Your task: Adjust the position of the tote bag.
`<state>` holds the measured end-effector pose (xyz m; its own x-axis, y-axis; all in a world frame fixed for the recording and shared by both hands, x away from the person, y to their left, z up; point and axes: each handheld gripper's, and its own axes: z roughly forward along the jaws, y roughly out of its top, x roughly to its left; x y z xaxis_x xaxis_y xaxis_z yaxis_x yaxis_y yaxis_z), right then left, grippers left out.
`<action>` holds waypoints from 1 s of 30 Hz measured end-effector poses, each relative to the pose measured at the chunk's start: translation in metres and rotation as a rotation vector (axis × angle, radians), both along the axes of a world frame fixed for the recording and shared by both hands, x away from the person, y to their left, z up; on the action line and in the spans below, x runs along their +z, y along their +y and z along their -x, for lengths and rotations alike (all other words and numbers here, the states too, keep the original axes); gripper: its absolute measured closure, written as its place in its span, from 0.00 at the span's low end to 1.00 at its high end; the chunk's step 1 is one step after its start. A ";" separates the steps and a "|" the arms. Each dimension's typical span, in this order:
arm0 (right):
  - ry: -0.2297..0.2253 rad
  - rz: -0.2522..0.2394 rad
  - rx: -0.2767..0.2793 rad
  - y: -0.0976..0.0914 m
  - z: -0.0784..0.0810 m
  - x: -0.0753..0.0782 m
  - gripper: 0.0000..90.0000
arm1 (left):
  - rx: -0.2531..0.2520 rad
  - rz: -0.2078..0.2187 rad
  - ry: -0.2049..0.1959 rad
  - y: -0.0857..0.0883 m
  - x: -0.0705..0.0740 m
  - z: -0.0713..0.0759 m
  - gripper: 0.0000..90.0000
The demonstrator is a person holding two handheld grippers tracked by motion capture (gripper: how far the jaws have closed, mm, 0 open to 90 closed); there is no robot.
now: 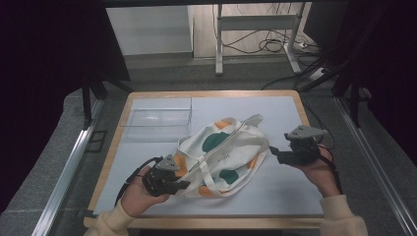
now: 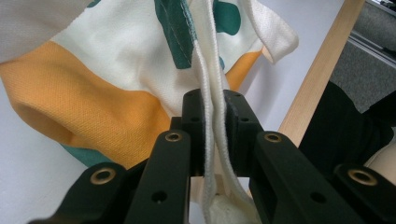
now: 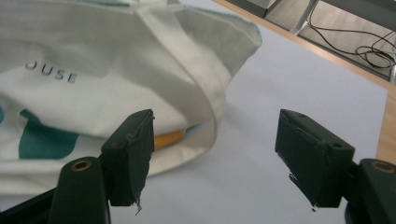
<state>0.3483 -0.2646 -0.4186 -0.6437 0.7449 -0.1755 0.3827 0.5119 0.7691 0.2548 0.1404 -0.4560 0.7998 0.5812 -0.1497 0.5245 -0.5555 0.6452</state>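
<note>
A cream cloth tote bag (image 1: 223, 152) with green and orange patches lies crumpled in the middle of the white table mat. My left gripper (image 1: 183, 185) is at the bag's near-left corner, shut on the bag's cream strap (image 2: 215, 126), which runs up between the two black pads. My right gripper (image 1: 273, 151) hovers just right of the bag, open, jaws wide apart with nothing between them; in the right gripper view (image 3: 215, 156) the bag's edge and strap (image 3: 205, 88) lie just beyond its left pad (image 3: 135, 149).
A clear plastic box (image 1: 157, 118) stands at the back left of the mat. The wooden table edge (image 1: 211, 222) frames the mat. A metal desk leg and cables (image 1: 275, 44) are on the floor beyond the table.
</note>
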 end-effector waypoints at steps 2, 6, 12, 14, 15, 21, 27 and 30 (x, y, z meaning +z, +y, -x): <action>0.002 0.007 0.002 0.002 -0.004 0.002 0.33 | 0.001 0.003 0.002 0.001 0.000 0.000 0.90; 0.023 0.029 0.009 0.008 -0.027 0.009 0.35 | 0.000 0.005 0.004 0.001 0.000 -0.001 0.90; 0.042 0.044 0.004 0.007 -0.046 0.010 0.36 | 0.002 0.012 0.006 0.002 -0.001 -0.001 0.90; 0.058 0.032 0.003 0.006 -0.056 0.009 0.37 | 0.001 0.011 0.007 0.002 -0.001 -0.001 0.90; 0.058 0.032 0.003 0.006 -0.056 0.009 0.37 | 0.000 0.009 0.008 0.002 -0.001 -0.001 0.90; 0.083 0.050 0.018 0.012 -0.072 -0.002 0.39 | 0.000 0.007 0.006 0.002 -0.001 -0.001 0.90; 0.072 0.044 0.032 0.014 -0.079 -0.006 0.41 | -0.004 0.002 0.004 0.002 0.000 -0.001 0.90; 0.086 0.071 0.046 0.018 -0.084 -0.005 0.42 | -0.002 0.002 0.006 0.001 0.000 -0.001 0.90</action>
